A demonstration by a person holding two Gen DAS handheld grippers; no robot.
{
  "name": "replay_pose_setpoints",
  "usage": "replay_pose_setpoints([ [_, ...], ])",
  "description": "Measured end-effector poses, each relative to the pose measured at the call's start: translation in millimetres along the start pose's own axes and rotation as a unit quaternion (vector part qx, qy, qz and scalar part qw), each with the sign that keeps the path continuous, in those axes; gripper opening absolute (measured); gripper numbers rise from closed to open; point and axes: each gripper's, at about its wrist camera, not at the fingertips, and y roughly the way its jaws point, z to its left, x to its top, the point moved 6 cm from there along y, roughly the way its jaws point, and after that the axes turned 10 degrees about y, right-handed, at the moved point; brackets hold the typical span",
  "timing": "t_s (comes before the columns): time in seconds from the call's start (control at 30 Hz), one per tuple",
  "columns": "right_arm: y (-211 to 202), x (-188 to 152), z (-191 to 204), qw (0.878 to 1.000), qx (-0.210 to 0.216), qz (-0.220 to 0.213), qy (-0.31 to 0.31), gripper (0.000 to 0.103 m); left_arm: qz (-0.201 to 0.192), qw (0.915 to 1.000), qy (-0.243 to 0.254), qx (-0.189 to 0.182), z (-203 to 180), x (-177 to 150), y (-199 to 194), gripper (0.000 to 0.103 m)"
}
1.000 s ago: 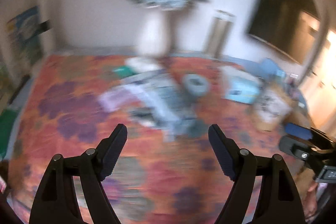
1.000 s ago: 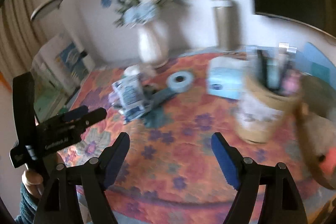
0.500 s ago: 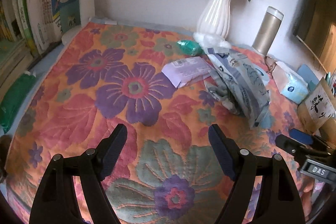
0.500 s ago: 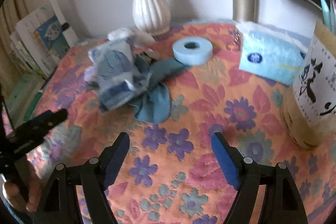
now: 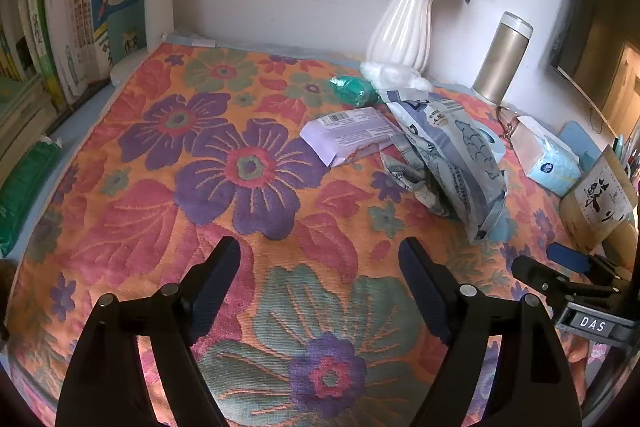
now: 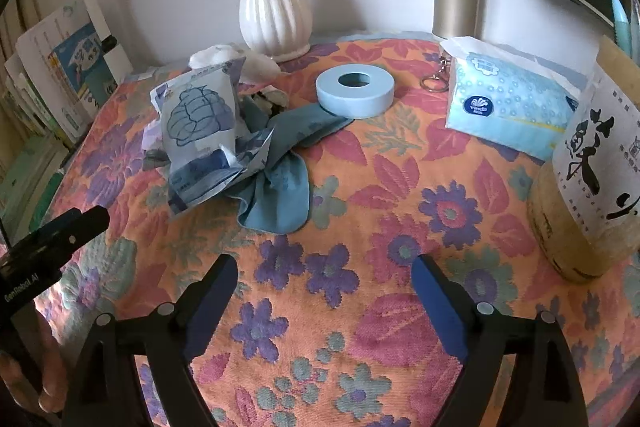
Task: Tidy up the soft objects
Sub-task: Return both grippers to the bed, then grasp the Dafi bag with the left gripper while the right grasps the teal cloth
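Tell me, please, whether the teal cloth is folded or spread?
Neither neatly: the teal cloth lies crumpled, twisted at its middle, partly under the blue ring.

Both your wrist cameras look steeply down, close over the floral cloth (image 5: 248, 163), facing the white vase (image 6: 274, 7) (shared, left view from further left).

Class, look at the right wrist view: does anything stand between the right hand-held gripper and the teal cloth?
Nothing visible does. Only bare floral tablecloth lies between the open right hand-held gripper and the teal cloth.
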Motion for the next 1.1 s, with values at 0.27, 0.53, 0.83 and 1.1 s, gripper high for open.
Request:
replay_pose_setpoints([
  [0.27, 1, 0, 1, 1.000, -0.002, 0.002, -0.002, 0.088, 0.001, 0.9999, -0.012, 0.001, 4, 0, 0, 0.080],
  [0.53, 0, 1, -2, 1.000, 0.009, 0.005, 0.010, 0.088, -0.021, 0.9955, -0.017, -0.091, -27, 30, -29, 0.080],
  [0.83, -20, 28, 2, 0.999, 0.046, 0.011, 0.002, 0.088, 0.077, 0.9900, -0.025, -0.116, -84, 76, 47, 0.080],
  [1.1, -12, 40, 2, 0.999, 0.029, 0.021, -0.030, 0.088, 0.090, 0.9914, -0.014, -0.094, -100, 77, 77, 0.049],
])
